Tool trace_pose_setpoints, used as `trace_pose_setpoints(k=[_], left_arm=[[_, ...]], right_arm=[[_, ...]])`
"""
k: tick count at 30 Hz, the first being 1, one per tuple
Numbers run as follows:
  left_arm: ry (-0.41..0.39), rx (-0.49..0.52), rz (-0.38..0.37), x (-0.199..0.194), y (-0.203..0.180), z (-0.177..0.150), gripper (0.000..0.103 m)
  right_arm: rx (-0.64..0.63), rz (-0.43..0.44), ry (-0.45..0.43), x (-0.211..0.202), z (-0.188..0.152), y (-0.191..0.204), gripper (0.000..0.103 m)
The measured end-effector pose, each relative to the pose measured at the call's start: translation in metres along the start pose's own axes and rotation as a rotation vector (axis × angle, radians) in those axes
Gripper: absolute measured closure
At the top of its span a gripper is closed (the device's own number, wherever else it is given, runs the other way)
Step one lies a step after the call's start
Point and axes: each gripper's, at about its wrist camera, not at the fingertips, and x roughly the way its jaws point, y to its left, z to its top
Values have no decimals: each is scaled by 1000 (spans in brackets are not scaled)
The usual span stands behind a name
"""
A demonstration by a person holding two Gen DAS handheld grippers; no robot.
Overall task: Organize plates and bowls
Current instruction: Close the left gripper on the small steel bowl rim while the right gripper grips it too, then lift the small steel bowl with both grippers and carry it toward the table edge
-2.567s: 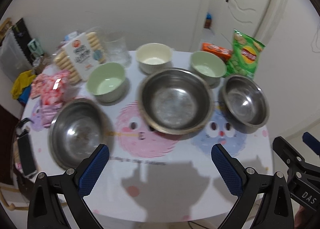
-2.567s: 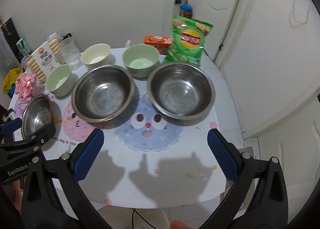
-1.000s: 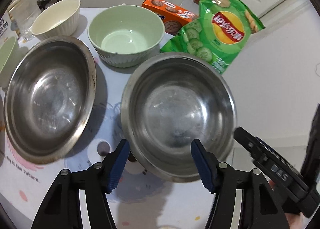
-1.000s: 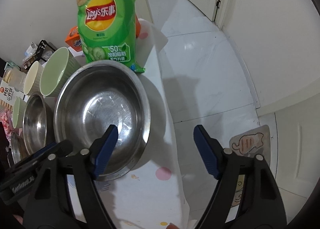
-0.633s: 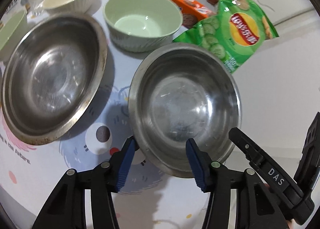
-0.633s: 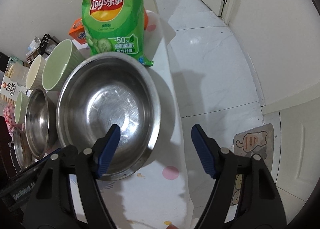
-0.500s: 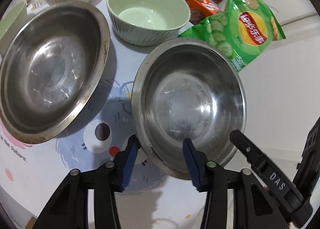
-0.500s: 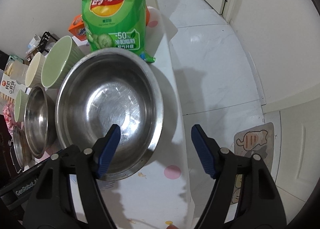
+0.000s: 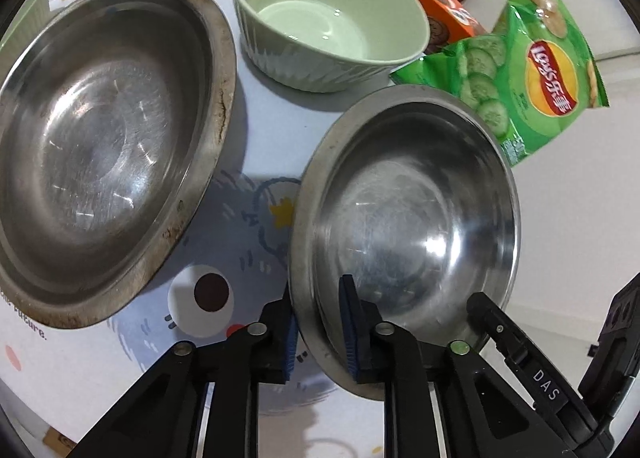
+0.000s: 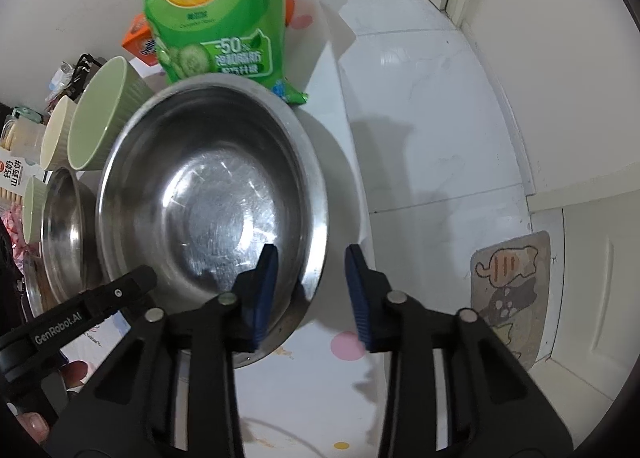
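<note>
My left gripper point(image 9: 318, 332) pinches the near rim of the empty steel bowl point(image 9: 404, 217) at the table's point(image 9: 264, 129) right edge; my right gripper point(image 10: 310, 294) straddles its opposite rim, jaws narrowed, not touching. The left view shows an empty green bowl point(image 9: 328, 13) and larger steel bowl point(image 9: 104, 129); only the right view shows floor point(image 10: 432, 105).

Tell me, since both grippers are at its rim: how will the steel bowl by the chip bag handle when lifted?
The steel bowl looks thin-walled, so probably light and rigid. Its polished surface may slip between the left gripper pads, which pinch only the rim. The right gripper straddles the opposite rim with a gap still showing, so a one-sided lift would likely tilt it.
</note>
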Motion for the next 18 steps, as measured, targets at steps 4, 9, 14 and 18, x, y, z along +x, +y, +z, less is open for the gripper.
trace_pose_setpoints(k=[4, 9, 14, 18], left_arm=[[18, 6, 3, 5, 6, 5, 90], [29, 23, 14, 13, 4, 9, 90], [23, 46, 13, 8, 3, 5, 90], [9, 47, 4, 7, 2, 5, 90]], right_arm=[[6, -6, -1, 5, 1, -1, 83], [-8, -16, -6, 4, 0, 3, 86], [-21, -19, -15, 2, -1, 7, 86], [-22, -9, -32, -1, 0, 10, 87]])
